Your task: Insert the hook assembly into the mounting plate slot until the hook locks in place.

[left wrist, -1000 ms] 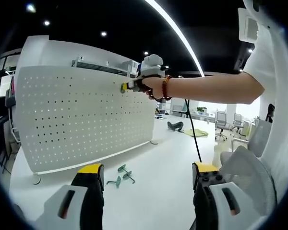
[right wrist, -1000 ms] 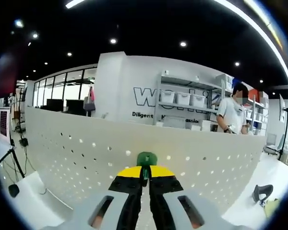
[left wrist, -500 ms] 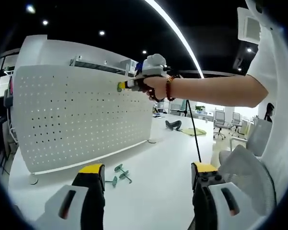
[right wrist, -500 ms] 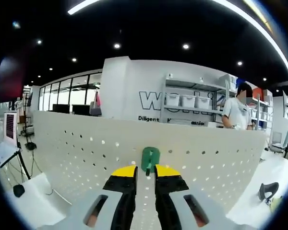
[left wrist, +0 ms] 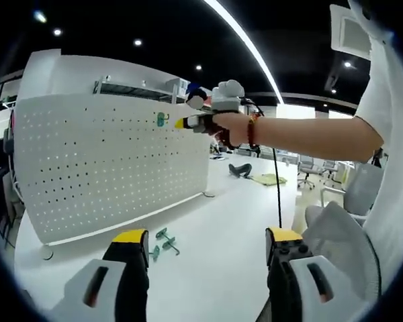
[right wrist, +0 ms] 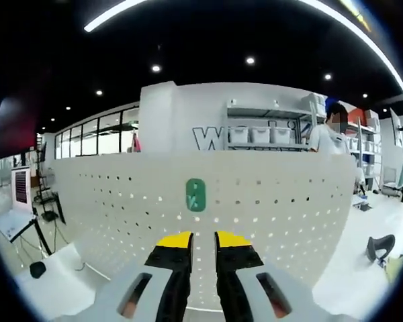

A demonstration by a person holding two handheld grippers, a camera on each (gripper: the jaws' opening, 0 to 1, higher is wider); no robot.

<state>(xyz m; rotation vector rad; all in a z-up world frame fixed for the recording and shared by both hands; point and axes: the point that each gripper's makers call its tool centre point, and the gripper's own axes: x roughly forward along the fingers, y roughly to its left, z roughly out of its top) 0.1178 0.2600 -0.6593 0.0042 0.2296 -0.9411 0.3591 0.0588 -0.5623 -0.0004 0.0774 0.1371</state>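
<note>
A white pegboard mounting plate (left wrist: pixel 107 168) stands upright on the white table. A green hook assembly (left wrist: pixel 162 119) sits on its upper part, hanging there on its own. In the right gripper view the same hook (right wrist: pixel 195 194) is on the plate (right wrist: pixel 121 215), a short way beyond my right gripper (right wrist: pixel 203 240), whose jaws are slightly open with nothing between them. A hand holds that right gripper (left wrist: pixel 183 123) just right of the hook. My left gripper (left wrist: pixel 206 236) is wide open and empty low over the table.
Loose green hooks (left wrist: pixel 160 243) lie on the table (left wrist: pixel 221 215) by the plate's foot. A grey chair (left wrist: pixel 336 228) stands at the right. Behind the plate are shelves with bins (right wrist: pixel 265 134) and a person (right wrist: pixel 326 144). A tripod (right wrist: pixel 33 268) stands left.
My right gripper has opened, let go of the green hook and drawn back from the plate. The hook stays on the plate. My left gripper has stayed open.
</note>
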